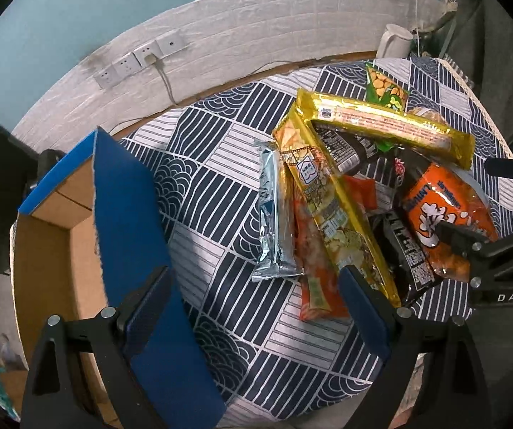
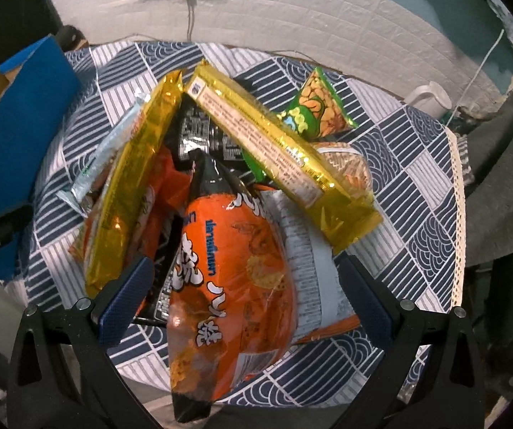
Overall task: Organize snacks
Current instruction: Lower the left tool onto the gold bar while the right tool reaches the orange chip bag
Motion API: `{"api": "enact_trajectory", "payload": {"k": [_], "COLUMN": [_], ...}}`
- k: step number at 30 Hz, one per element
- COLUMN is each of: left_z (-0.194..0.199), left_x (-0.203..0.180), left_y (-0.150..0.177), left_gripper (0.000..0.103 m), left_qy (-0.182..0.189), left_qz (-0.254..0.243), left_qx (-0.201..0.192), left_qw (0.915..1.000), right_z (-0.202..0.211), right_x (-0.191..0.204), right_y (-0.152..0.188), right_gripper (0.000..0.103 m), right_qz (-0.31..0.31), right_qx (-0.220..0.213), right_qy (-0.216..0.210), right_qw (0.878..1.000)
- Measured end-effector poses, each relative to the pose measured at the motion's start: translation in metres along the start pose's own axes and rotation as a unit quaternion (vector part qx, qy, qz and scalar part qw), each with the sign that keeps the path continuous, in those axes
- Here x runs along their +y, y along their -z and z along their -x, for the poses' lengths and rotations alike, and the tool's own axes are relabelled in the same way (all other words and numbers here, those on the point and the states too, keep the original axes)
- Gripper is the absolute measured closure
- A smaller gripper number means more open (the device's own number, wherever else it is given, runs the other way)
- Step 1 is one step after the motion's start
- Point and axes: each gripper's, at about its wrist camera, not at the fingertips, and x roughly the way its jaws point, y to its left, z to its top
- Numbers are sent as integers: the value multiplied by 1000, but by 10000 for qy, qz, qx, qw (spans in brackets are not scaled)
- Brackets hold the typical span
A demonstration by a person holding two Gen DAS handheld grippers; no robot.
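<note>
Right wrist view: the orange chip bag (image 2: 228, 286), lying atop the snack pile (image 2: 220, 164) on the patterned cloth (image 2: 417, 214), is straddled by the spread right gripper (image 2: 242, 296), so a grasp is judged under way, with closing called for before transfer to the cardboard box (image 1: 56, 250).

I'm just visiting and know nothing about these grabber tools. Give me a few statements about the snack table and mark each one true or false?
1. The right gripper is open around the orange chip bag. True.
2. The cardboard box already holds snacks. False: what shows of its inside is bare.
3. A green snack packet lies at the far side of the pile. True.
4. The left gripper is shut on the silver packet. False: it is open and holds nothing.
</note>
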Motion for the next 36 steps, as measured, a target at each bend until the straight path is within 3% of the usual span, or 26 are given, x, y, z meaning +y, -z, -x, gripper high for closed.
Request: {"api": "enact_trajectory", "payload": {"k": [8, 13, 24, 27, 34, 36], "left_z": [-21, -26, -42, -49, -67, -69], "left_x": [-5, -12, -27, -31, -39, -40], "left_y": [-5, -15, -48, -55, -61, -60], "left_gripper": [9, 9, 9, 9, 9, 16], "left_qy": [84, 48, 103, 52, 156, 195], "left_qz": [6, -54, 91, 80, 42, 5], "left_qx": [298, 323, 300, 360, 554, 541], "left_qw": [9995, 9995, 9995, 9993, 9983, 9983], "right_z": [-25, -27, -9, -5, -6, -7], "right_x": [-6, -7, -28, -30, -30, -30], "right_y": [2, 9, 11, 11, 4, 3], "right_gripper": [2, 25, 42, 53, 55, 55], "right_qz": [2, -61, -198, -212, -160, -144], "right_qx": [171, 206, -110, -250, -295, -293], "right_qy": [-57, -532, -837, -885, -938, -976], "right_qw": [9998, 9984, 9962, 9955, 9950, 9947]}}
